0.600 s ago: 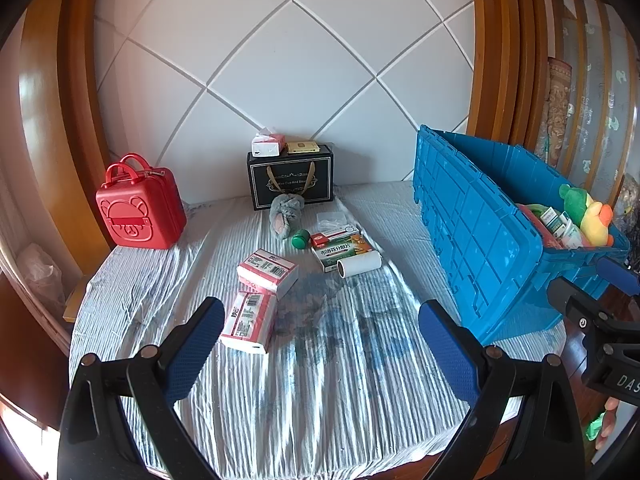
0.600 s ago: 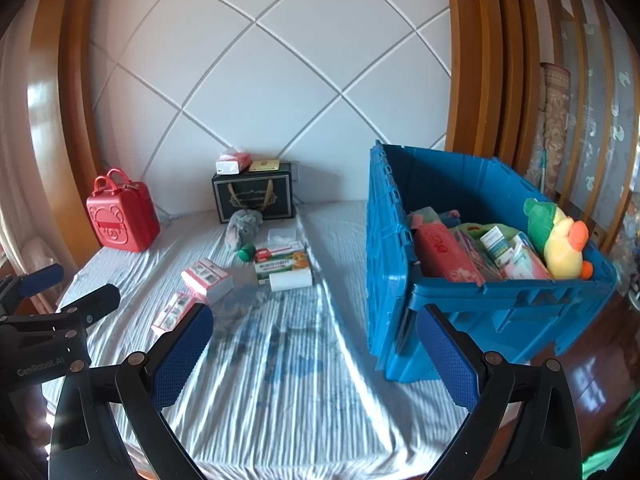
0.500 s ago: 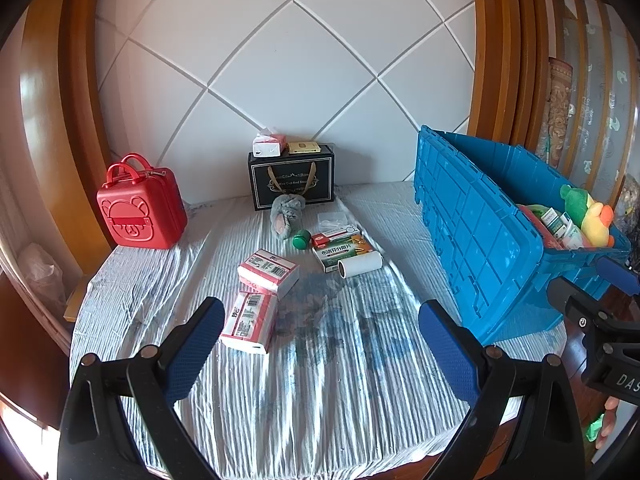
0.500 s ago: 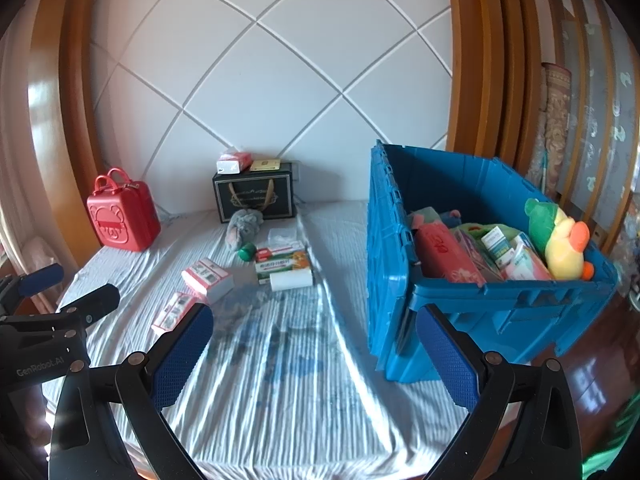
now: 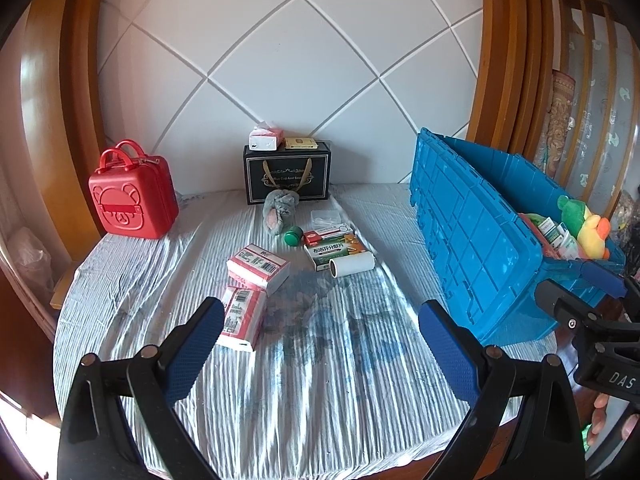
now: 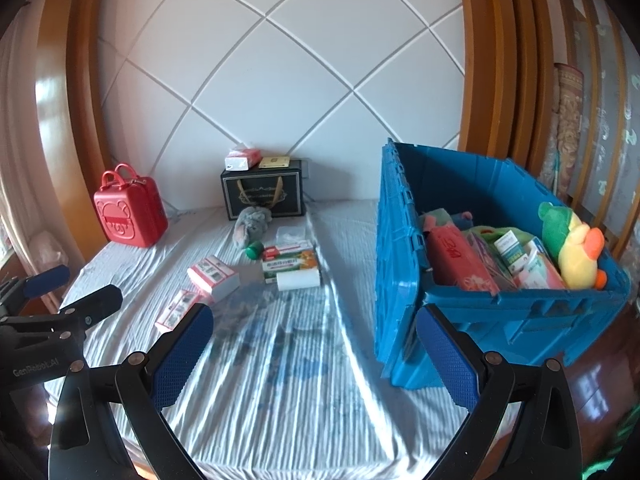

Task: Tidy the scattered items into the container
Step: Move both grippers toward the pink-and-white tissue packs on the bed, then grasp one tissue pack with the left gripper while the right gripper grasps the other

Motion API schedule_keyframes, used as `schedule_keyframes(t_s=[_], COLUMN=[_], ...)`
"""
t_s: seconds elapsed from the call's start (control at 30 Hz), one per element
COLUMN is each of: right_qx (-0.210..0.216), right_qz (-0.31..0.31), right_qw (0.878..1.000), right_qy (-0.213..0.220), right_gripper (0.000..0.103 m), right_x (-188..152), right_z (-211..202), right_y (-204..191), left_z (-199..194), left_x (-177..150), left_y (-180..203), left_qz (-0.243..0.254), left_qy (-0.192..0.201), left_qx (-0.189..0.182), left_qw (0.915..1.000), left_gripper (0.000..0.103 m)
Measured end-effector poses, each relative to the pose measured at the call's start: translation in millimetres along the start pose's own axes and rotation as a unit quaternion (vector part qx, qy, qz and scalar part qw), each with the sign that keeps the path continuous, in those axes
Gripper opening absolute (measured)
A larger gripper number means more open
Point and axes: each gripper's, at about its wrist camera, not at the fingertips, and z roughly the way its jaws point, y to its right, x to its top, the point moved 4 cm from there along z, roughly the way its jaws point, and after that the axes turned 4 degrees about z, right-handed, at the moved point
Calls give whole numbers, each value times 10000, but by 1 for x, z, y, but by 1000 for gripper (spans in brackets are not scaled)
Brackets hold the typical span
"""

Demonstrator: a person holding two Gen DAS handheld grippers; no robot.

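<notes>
A: While the left wrist view was considered, how was the left claw found?

B: It was seen with its blue pads spread wide apart and nothing between them, poised above the striped bed sheet. Two pink-and-white boxes were lying just ahead of its left pad, one leaning on the other. Farther off, a green medicine box, a white roll, a green cap and a grey plush were clustered near the black gift box. The blue crate was placed at the right.

A: How would the pickup best be done?

B: The nearer pink box was judged the easiest start; it would be best straddled across its narrow sides, so the leaning box was not dragged along.

A: And in the right wrist view?

B: The right claw was likewise shown fully parted and empty, near the crate's front corner. The crate was seen open and already well filled, a yellow duck toy resting at its far end. Any drop was judged safest into the nearer gap beside the red pouch. The soft sheet might be snagged, so a low scrape was to be avoided.
</notes>
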Motion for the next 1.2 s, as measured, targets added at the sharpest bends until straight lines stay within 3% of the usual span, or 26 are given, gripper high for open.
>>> schedule_keyframes(t_s=[0.1,0.2,0.33,0.43,0.57,0.77,0.93,1.2], right_qx=[327,721,1161,1110,1013,477,262,300], right_qz=[-141,-315,-245,-560,-253,-209,-175,-224], right_qw=[9993,9966,9891,9858,9825,9791,9737,9655], right_qy=[-125,-224,-878,-1133,-1545,-1964,-2256,-2578], right_gripper=[103,103,103,103,103,103,103,103], right_x=[-4,-14,-36,-48,-57,-61,-69,-67], right_z=[19,49,101,133,174,224,255,311], right_y=[-8,-25,-54,-76,-87,-95,-91,-77], left_z=[21,44,81,110,155,220,267,317], left_x=[-14,-41,-70,-81,-83,-72,-76,-82], left_y=[-17,-42,-84,-113,-135,-137,-129,-130], left_qz=[-169,-384,-738,-791,-720,-408,-265,-406], left_qy=[-380,-725,-1189,-1321,-1626,-1914,-2350,-2749], left_qx=[504,743,901,1113,918,338,127,282], left_qw=[9979,9939,9861,9818,9798,9801,9715,9602], left_gripper=[99,99,99,99,99,99,99,99])
